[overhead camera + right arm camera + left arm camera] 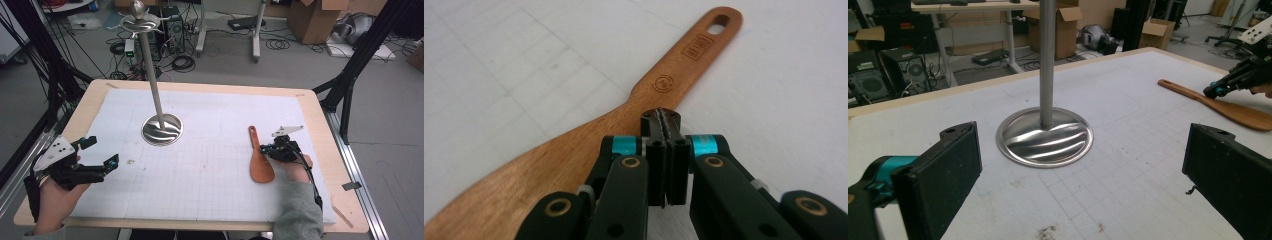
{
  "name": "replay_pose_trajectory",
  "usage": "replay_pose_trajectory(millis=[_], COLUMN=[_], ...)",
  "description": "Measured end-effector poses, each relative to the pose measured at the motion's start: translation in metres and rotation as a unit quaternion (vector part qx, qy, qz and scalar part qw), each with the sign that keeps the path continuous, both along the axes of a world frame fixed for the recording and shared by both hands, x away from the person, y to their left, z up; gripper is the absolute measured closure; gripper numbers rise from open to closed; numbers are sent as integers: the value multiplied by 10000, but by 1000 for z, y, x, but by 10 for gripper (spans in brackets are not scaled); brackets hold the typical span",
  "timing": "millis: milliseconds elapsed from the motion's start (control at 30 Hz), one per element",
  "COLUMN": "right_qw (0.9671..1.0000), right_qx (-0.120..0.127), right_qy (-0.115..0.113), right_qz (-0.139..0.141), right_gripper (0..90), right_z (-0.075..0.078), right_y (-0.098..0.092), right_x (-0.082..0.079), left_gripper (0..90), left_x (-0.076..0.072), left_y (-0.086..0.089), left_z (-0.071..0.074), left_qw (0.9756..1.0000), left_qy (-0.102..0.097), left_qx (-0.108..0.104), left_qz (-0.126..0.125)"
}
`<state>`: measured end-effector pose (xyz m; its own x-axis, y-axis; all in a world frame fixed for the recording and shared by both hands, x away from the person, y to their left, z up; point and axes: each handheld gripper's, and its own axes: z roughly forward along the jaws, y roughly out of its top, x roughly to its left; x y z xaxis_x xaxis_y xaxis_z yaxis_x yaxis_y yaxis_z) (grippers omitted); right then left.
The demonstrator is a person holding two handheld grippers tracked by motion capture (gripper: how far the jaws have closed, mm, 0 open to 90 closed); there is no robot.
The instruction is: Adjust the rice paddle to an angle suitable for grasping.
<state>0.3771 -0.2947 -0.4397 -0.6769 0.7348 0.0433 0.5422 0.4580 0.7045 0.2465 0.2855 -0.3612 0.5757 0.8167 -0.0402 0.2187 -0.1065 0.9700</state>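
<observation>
Left gripper (95, 159): fingers (943, 175) spread wide, nothing between them, held above the left part of the table (210, 165). One metal stand (161, 127), upright at centre, round base on the mat. One wooden spatula (260, 159), flat on the table's right part, handle away from the person. Right gripper (270, 149): fingers (664, 150) clenched together, empty, tips at the spatula's neck; contact cannot be told.

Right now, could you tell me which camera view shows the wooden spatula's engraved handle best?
The right gripper view: the wooden spatula fills it, with handle stamps and hanging hole sharp. The high view shows it whole but small; the left gripper view catches it far off at the right edge.
</observation>
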Motion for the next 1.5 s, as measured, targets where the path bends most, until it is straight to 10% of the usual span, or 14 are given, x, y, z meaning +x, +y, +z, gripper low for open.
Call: replay_pose_trajectory(millis=[867, 1233, 1500], right_qw=[9951, 9882, 9885], right_qx=[-14, -197, -274], right_qy=[134, 192, 123], right_qz=[980, 1510, 1484], right_gripper=[897, 897, 893], right_z=[1, 5, 7], right_y=[62, 92, 96], right_x=[13, 7, 4], left_gripper=[29, 29, 29], left_x=[-12, -11, -8], left_y=[12, 13, 10], left_z=[-3, -3, -3], left_qw=[9998, 9998, 9999], left_qy=[44, 51, 57], left_qx=[60, 49, 33], left_qz=[201, 196, 147])
